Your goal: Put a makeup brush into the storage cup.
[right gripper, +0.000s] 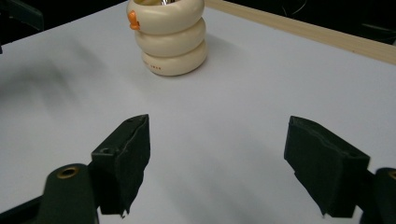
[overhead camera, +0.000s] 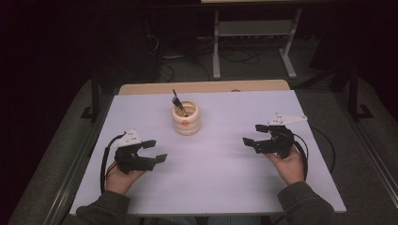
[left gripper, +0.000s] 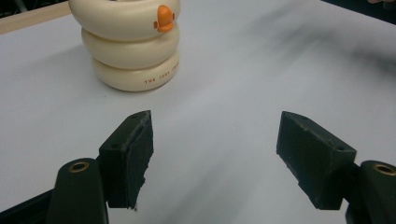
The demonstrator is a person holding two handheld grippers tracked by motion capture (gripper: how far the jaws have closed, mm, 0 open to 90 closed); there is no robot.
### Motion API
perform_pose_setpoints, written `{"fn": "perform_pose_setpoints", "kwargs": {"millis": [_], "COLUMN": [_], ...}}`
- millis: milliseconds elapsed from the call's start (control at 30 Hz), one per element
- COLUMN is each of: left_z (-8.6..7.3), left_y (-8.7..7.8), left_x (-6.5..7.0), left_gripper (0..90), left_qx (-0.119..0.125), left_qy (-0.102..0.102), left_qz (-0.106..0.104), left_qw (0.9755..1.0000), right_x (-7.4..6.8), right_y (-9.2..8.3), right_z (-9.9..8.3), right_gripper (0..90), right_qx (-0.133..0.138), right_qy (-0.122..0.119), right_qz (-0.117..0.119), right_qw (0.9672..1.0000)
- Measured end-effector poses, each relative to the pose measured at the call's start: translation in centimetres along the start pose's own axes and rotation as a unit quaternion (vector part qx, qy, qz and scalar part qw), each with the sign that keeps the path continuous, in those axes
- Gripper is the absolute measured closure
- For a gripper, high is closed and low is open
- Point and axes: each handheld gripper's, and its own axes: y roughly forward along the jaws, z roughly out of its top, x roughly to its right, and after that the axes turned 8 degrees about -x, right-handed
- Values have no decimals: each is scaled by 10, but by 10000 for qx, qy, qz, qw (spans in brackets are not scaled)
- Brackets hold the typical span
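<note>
The cream ringed holder (overhead camera: 186, 119) stands upright toward the far middle of the white bench (overhead camera: 220, 187), and everything else is placed from it. Nearer the person and well to its left, the left claw (overhead camera: 155, 151) rests in the left hand (overhead camera: 123, 176) just above the bench, jaws spread wide with nothing between them; in the left gripper view the holder (left gripper: 130, 44) sits beyond and to the left of the gap, its orange mark (left gripper: 163, 17) turned toward the camera. A dark-handled utensil (overhead camera: 178, 101) leans out of the holder's mouth, tilting to the far left. Nearer the person and well to the holder's right, the right claw (overhead camera: 254, 135) is carried by the right hand (overhead camera: 287, 165), jaws likewise wide and empty. In the right gripper view the holder (right gripper: 170, 35) lies ahead, well apart from the pads.
</note>
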Motion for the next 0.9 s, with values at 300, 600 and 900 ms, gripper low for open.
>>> {"fn": "perform_pose_setpoints", "kwargs": {"millis": [300, 600, 900], "left_z": [-3, -7, -9], "left_y": [1, 4, 6], "left_x": [1, 1, 1], "left_gripper": [270, 269, 267], "left_qx": [-43, -117, -145], "left_qy": [22, 19, 30], "left_qz": [5, 17, 5], "left_qw": [10000, 9999, 9999], "right_x": [1, -1, -8], "right_y": [-5, -8, -9], "right_z": [-15, -31, -43], "right_gripper": [205, 197, 192], "right_qx": [30, 77, 114], "right_qy": [79, 148, 98], "right_qz": [-24, -6, -35], "right_qw": [10000, 9999, 9999]}}
